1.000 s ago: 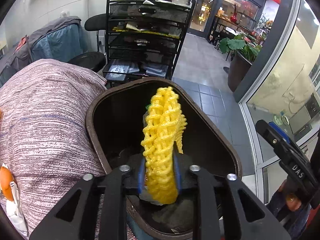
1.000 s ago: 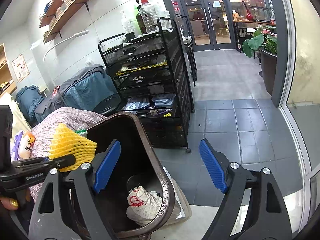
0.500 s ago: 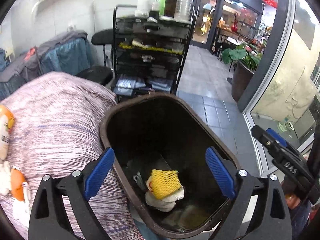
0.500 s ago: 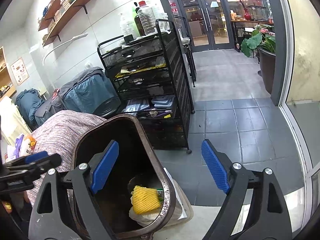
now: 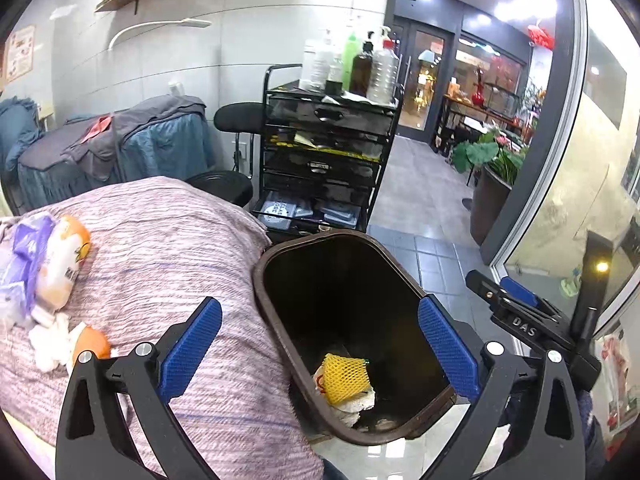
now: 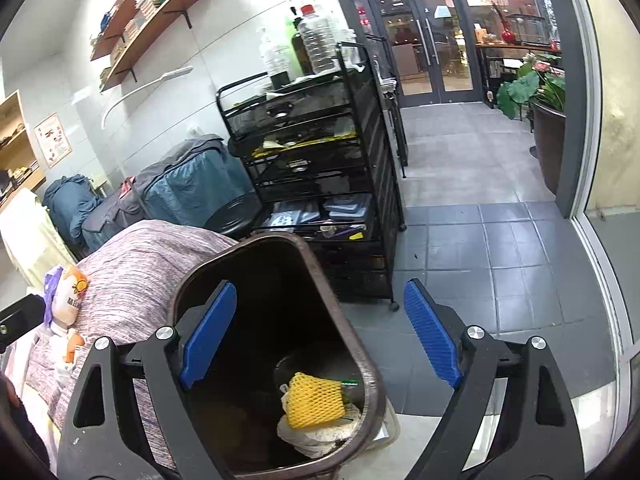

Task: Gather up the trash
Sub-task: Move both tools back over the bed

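Note:
A yellow foam fruit net (image 5: 346, 376) lies at the bottom of the brown waste bin (image 5: 324, 234), on crumpled white paper (image 5: 354, 406). My left gripper (image 5: 320, 312) hangs above the bin's mouth; its jaws are opening and nothing is between them. In the right wrist view the same net (image 6: 316, 400) lies inside the bin (image 6: 276, 236), and my right gripper (image 6: 320, 292) stands open and empty over the bin's right side. More litter stays on the striped blanket (image 5: 160, 260): a white, orange and purple wrapper (image 5: 52, 264) and an orange piece with white tissue (image 5: 90, 344).
A black mesh cart (image 5: 328, 148) with bottles on top stands just behind the bin. Grey tiled floor (image 6: 500, 260) runs right toward glass doors. A potted plant (image 5: 490, 204) stands by the glass wall. Covered furniture (image 5: 160, 148) and a black stool sit behind the blanket.
My left gripper opened and dropped the yellow net, which fell to the bottom of the bin. The left gripper then rose and pulled back. The right gripper barely moved.

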`<action>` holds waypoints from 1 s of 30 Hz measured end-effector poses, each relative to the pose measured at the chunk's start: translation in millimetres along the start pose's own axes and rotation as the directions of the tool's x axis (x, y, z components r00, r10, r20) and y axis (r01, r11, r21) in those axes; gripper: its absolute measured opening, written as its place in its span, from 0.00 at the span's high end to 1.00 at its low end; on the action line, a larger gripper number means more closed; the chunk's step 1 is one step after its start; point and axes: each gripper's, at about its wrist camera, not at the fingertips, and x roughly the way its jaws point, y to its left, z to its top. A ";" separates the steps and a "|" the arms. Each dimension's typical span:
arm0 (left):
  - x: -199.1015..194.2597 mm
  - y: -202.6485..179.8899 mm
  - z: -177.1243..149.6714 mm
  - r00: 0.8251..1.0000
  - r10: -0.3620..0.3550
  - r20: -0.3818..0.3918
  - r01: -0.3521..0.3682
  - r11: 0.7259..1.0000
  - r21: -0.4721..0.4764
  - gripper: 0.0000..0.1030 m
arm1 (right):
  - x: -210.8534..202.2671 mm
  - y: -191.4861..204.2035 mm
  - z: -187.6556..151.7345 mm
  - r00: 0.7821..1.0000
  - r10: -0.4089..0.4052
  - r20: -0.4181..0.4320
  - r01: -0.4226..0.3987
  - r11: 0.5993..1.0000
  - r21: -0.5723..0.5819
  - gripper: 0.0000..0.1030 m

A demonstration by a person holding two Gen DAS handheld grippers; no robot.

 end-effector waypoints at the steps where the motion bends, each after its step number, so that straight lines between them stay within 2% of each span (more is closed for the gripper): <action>1: -3.6 2.8 -0.8 1.000 0.005 0.005 -0.005 1.000 -0.005 0.06 | -0.2 3.2 0.4 1.000 0.008 0.000 -0.008 1.000 -0.004 0.18; 9: -33.4 26.7 -12.3 0.996 0.075 0.048 -0.074 0.997 -0.033 0.06 | 1.0 37.8 0.2 0.996 0.087 -0.007 -0.087 0.995 -0.057 0.17; 16: -56.1 63.4 -29.6 0.984 0.166 0.062 -0.161 0.983 -0.084 0.06 | -1.4 85.7 -4.1 0.977 0.209 -0.028 -0.211 0.968 -0.139 0.17; 21: -72.4 96.3 -47.1 0.969 0.241 0.047 -0.233 0.963 -0.134 0.06 | -0.3 127.0 -11.5 0.948 0.306 -0.084 -0.317 0.928 -0.198 0.16; 23: -78.8 112.7 -55.0 0.962 0.269 0.034 -0.260 0.952 -0.164 0.06 | 1.5 145.5 -14.9 0.932 0.344 -0.113 -0.361 0.906 -0.220 0.12; 26: -88.0 139.9 -68.6 0.949 0.314 0.004 -0.307 0.929 -0.208 0.06 | 5.0 170.9 -20.4 0.911 0.383 -0.156 -0.411 0.878 -0.246 0.12; 30: -97.7 178.1 -87.5 0.933 0.355 -0.048 -0.355 0.895 -0.269 0.06 | 14.2 206.4 -30.2 0.870 0.422 -0.255 -0.485 0.826 -0.287 0.12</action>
